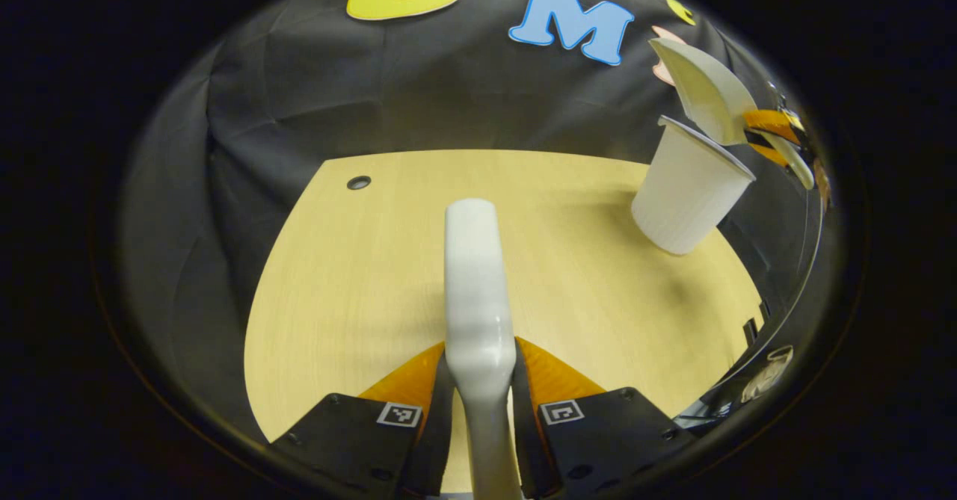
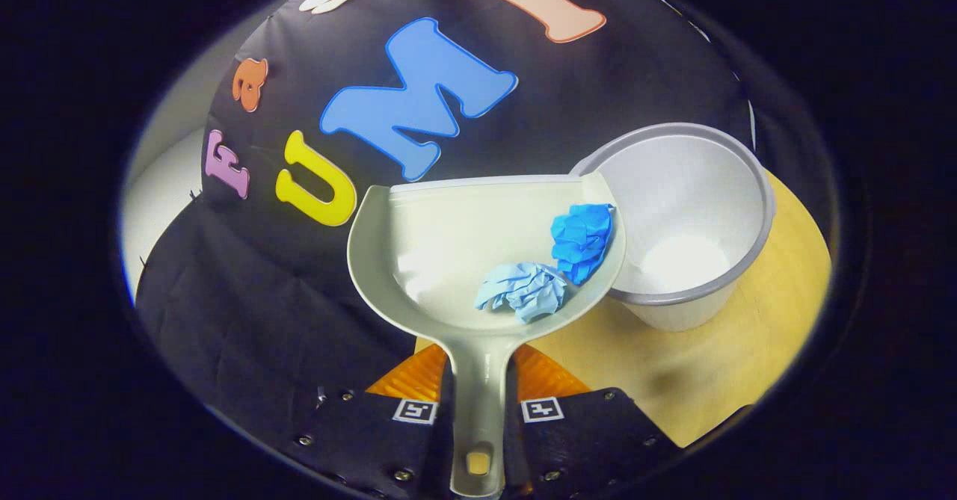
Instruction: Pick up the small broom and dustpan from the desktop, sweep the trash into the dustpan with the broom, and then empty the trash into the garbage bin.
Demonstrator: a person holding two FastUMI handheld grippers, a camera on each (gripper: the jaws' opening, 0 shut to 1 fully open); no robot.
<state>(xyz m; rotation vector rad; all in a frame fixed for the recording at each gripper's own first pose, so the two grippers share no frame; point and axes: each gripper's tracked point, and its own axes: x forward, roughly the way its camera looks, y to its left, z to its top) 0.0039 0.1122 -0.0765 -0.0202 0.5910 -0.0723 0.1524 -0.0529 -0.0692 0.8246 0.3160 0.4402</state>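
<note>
here the right gripper (image 2: 478, 403) is pinching the handle of the pale plastic dustpan (image 2: 448, 238), which is tilting over the round white garbage bin (image 2: 748, 178) with two crumpled blue paper balls (image 2: 553, 268) inside. the left gripper (image 1: 480, 403) is clamping the white broom handle (image 1: 475, 283) above the light wooden surface (image 1: 336, 291).

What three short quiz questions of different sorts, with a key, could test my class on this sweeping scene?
1. True or false: the dustpan is empty.
2. What does the left gripper hold: A broom handle, B bin, C paper?
3. Fill in: the dustpan's edge leans over the rim of the ___.

Key: 1 false, it holds two crumpled paper balls. 2 A. 3 bin.
</note>
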